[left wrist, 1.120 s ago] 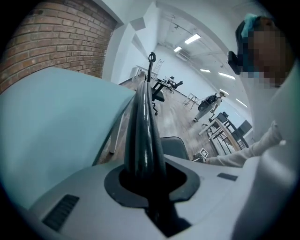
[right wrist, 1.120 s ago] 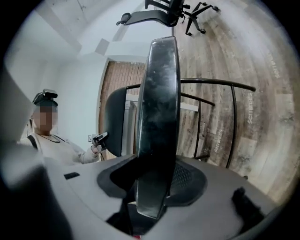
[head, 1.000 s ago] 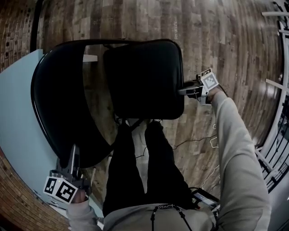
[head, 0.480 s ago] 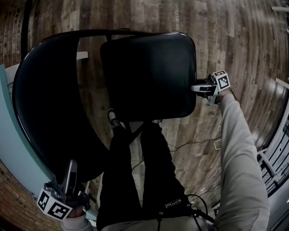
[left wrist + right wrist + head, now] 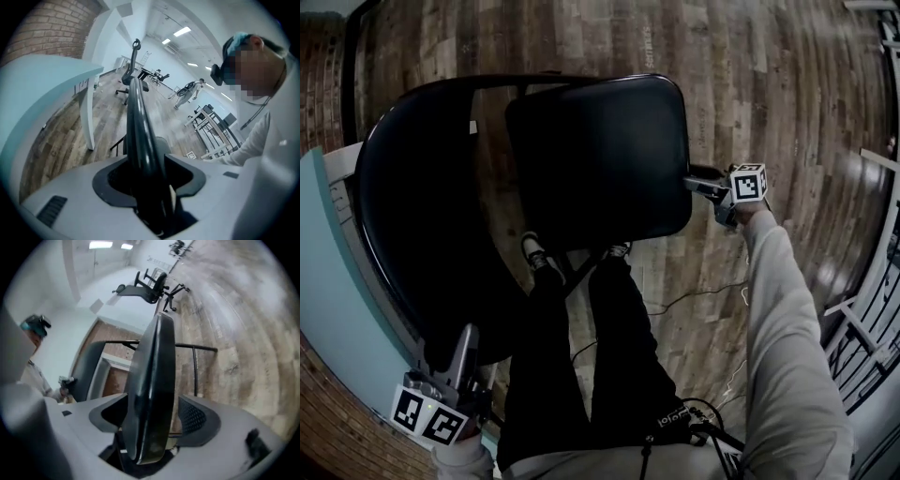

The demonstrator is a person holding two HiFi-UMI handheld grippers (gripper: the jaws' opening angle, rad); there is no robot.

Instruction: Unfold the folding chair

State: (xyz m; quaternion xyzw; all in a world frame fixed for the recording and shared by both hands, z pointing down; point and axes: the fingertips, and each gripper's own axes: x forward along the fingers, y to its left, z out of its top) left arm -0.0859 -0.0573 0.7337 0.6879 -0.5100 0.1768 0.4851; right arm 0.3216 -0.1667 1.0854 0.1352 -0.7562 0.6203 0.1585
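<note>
Left tongs just opening, slack around backrest rim. Right tongs just opening wide, seat edge loose between. Seat near level: chair judged unfolded, release stage.

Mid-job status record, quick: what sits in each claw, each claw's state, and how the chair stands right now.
chair: black folding chair on wood floor; seat swung out from backrest
left claw: open, has just been opening; backrest edge sits inside, not pinched
right claw: open, has just been opening; seat edge sits inside, gap beside one pad
person: legs at the seat's near edge
task: chair looks unfolded or nearly so; cannot tell if it is fully down
</note>
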